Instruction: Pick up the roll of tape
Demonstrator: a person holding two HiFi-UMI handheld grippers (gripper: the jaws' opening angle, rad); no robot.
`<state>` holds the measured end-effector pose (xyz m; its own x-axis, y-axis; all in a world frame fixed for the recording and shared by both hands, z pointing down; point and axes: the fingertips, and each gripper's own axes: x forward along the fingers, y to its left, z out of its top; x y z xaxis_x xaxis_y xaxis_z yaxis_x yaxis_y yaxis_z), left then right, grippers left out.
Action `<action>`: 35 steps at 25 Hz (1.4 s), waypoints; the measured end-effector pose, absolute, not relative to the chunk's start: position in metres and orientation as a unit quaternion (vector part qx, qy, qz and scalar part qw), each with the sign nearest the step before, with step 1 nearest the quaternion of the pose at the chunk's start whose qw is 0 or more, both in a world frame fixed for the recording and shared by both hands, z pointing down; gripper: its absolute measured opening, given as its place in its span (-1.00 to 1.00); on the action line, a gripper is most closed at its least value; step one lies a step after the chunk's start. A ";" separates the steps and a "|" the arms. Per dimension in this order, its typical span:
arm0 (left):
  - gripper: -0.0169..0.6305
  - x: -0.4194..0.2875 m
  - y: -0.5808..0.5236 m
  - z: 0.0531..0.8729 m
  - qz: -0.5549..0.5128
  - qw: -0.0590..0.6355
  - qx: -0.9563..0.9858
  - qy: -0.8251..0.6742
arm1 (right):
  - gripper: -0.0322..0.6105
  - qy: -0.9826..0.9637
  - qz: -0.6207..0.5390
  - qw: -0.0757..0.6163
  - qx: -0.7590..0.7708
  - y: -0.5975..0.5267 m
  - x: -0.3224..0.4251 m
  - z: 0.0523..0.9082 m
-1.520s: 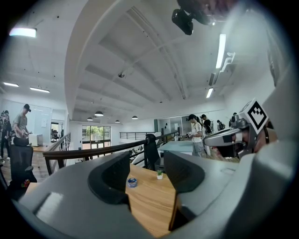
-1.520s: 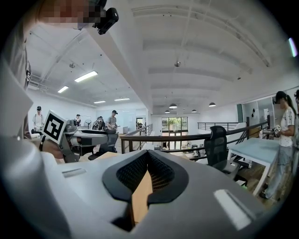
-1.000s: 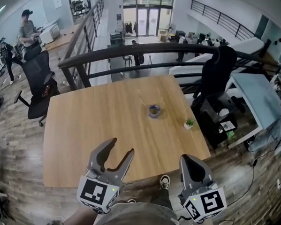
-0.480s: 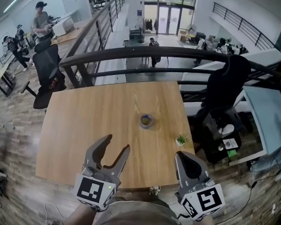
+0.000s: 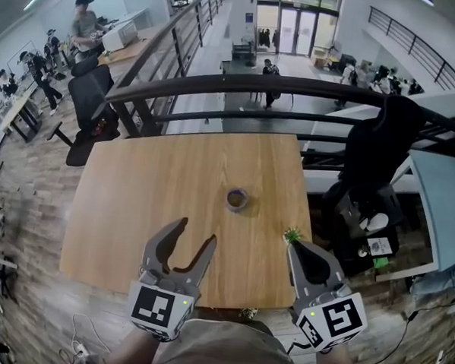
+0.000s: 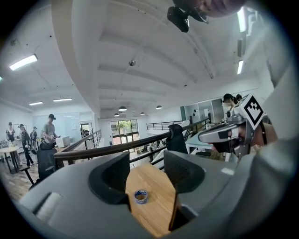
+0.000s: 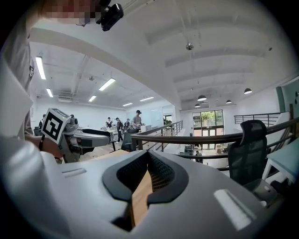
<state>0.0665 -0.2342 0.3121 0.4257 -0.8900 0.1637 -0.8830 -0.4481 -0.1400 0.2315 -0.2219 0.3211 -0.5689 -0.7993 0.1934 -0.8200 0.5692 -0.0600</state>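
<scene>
At the near edge of the wooden table, the person holds both grippers side by side, pointing out across the top. The left gripper is wide open, its two grey jaws spread in a clear fork with nothing between them and nothing touching them. Through that gap, in the left gripper view, only bare wood and the distant roll show. The right gripper is closed. Its jaws meet at the tips, leaving only a thin slit lower down where a strip of table shows through, and it holds nothing.

The roll of tape lies flat on the table, hole upward, a little right of the middle and well apart from both grippers. It is a small ring, bluish on the outside with a brownish core, and nothing touches it. A small green plant stands near the table's right edge, nearer the person than the roll and just past the closed gripper's tip as the head view shows it. Beyond the table's far edge runs a dark railing.
</scene>
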 end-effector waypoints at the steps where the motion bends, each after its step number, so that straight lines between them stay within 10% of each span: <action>1: -0.25 0.066 -0.236 0.313 -0.110 0.009 -0.842 0.528 | -0.87 -0.883 0.073 0.072 0.458 -0.225 0.232 0.322; 18: -0.25 0.051 -0.318 0.334 -0.111 0.008 -0.855 0.506 | -0.87 -0.868 0.099 0.093 0.477 -0.289 0.211 0.357; 35: -0.25 0.047 -0.451 0.498 -0.174 -0.144 -0.844 0.487 | -0.87 -0.847 0.141 0.152 0.490 -0.388 0.201 0.456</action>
